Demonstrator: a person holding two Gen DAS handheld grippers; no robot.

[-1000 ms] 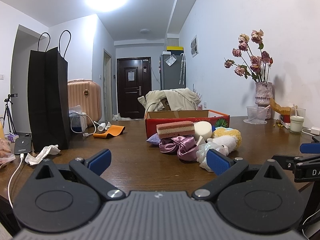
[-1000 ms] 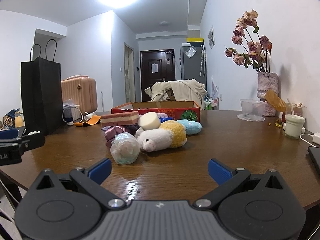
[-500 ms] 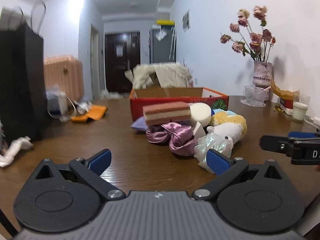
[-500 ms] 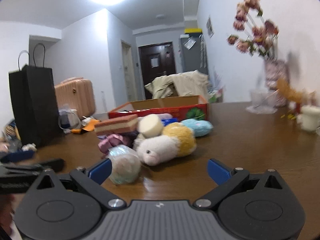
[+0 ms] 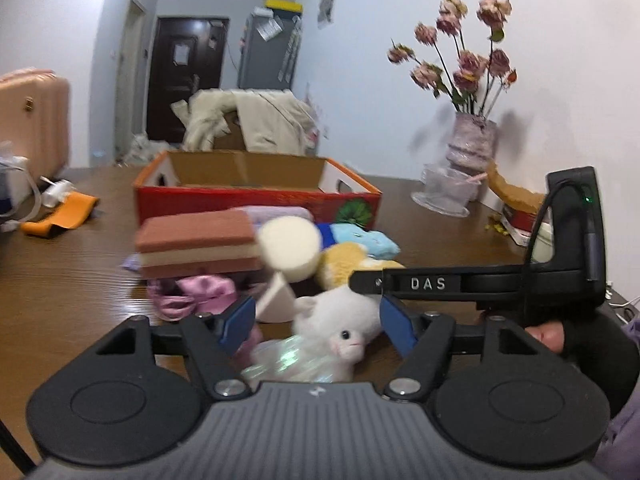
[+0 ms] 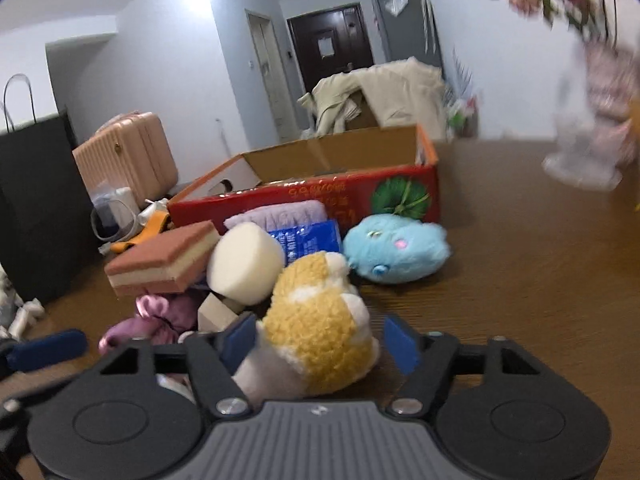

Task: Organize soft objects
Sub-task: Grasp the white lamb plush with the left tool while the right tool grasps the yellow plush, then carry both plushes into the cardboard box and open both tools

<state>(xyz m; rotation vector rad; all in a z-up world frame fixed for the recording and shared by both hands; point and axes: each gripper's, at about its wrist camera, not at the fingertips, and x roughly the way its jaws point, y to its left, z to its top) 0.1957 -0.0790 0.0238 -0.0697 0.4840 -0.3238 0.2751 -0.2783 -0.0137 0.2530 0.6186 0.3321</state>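
You have brought both hand-held grippers up to the pile. The right hand-held gripper (image 6: 320, 340) has been closing around the plush (image 6: 320, 320), pads not clearly pressing; the left (image 5: 318, 322), also closing, holds nothing. Next, grip and lift it into the box (image 6: 304, 192).

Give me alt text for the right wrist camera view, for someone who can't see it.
The right gripper has been closing, its blue pads either side of a yellow and white plush toy on a wooden table. Behind lie a layered sponge, a cream foam cylinder, a blue plush and an open red cardboard box.
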